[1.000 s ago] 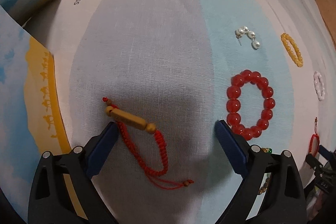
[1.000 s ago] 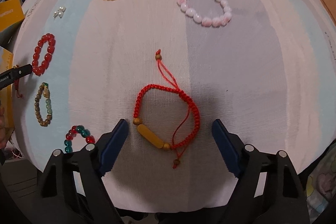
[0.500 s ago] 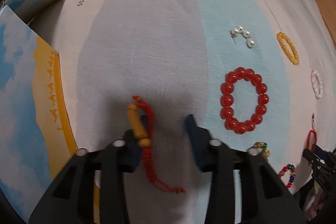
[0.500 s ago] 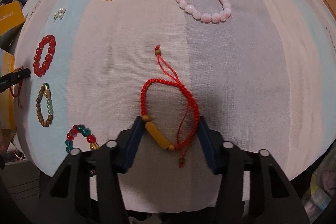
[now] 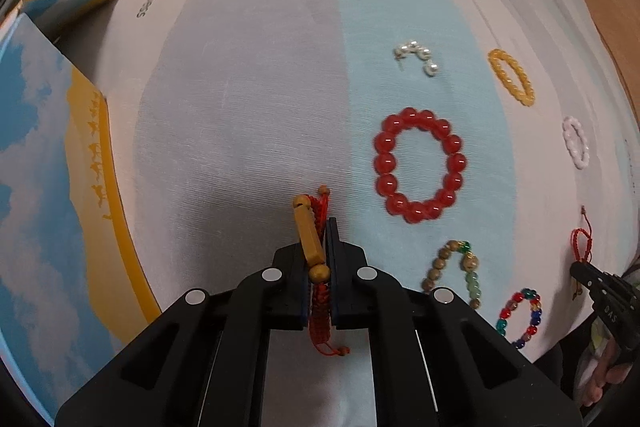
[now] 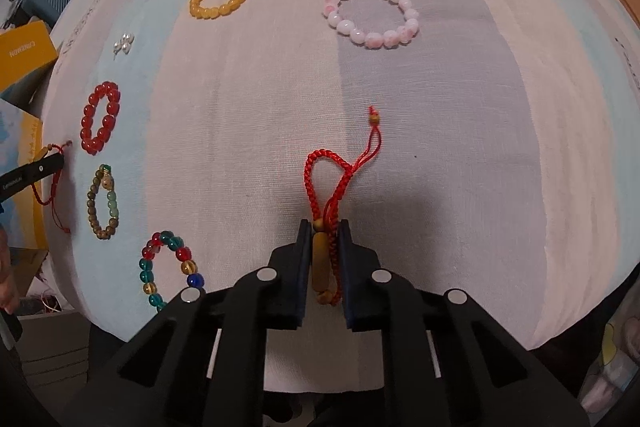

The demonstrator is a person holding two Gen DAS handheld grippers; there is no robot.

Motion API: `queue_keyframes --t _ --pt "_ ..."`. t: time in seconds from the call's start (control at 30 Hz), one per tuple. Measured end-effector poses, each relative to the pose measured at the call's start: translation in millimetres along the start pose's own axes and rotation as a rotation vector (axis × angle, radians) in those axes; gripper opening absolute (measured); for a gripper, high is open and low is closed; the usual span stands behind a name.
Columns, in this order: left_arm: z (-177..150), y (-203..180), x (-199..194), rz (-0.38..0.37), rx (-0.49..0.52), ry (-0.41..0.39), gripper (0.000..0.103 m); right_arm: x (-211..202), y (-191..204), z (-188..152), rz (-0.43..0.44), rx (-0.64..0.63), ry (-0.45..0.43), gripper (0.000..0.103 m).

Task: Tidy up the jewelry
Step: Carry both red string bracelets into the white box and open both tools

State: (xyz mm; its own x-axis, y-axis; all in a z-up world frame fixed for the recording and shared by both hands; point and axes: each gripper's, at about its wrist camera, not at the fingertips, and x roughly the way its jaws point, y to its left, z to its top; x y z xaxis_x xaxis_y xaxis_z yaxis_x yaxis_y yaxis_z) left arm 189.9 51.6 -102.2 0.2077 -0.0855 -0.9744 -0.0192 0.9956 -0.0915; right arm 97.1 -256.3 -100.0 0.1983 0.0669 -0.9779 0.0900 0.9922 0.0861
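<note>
Between my left jaws sits one red cord bracelet (image 5: 316, 251), pinched flat with its wooden tube bead standing along the pads, so it should lift cleanly off the striped cloth (image 5: 248, 99). My left gripper (image 5: 319, 259) has just been closing and is now clamped on it. My right gripper (image 6: 325, 263) has likewise just closed on a second red cord bracelet (image 6: 326, 211), its loop trailing on the far side. Other pieces, such as the red bead bracelet (image 5: 420, 165), lie spread apart, easy to sort singly.
</note>
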Motion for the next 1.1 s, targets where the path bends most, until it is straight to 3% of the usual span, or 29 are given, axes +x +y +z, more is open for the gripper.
queue_keyframes --t 0.5,0.63,0.8,1.1 --pt "-16 0 -49 -0.003 0.053 -0.094 0.005 -43 -6 -4 -0.013 0.023 -0.083 0.013" --pt "-20 9 -65 -0.032 0.035 -0.118 0.006 -48 12 10 -0.018 0.013 -0.113 0.013" --pt "-30 23 -87 -0.017 0.023 -0.159 0.006 -70 35 16 -0.011 -0.012 -0.164 0.013" --pt "-39 81 -147 0.013 -0.048 -0.24 0.006 -98 117 33 0.026 -0.106 -0.236 0.013"
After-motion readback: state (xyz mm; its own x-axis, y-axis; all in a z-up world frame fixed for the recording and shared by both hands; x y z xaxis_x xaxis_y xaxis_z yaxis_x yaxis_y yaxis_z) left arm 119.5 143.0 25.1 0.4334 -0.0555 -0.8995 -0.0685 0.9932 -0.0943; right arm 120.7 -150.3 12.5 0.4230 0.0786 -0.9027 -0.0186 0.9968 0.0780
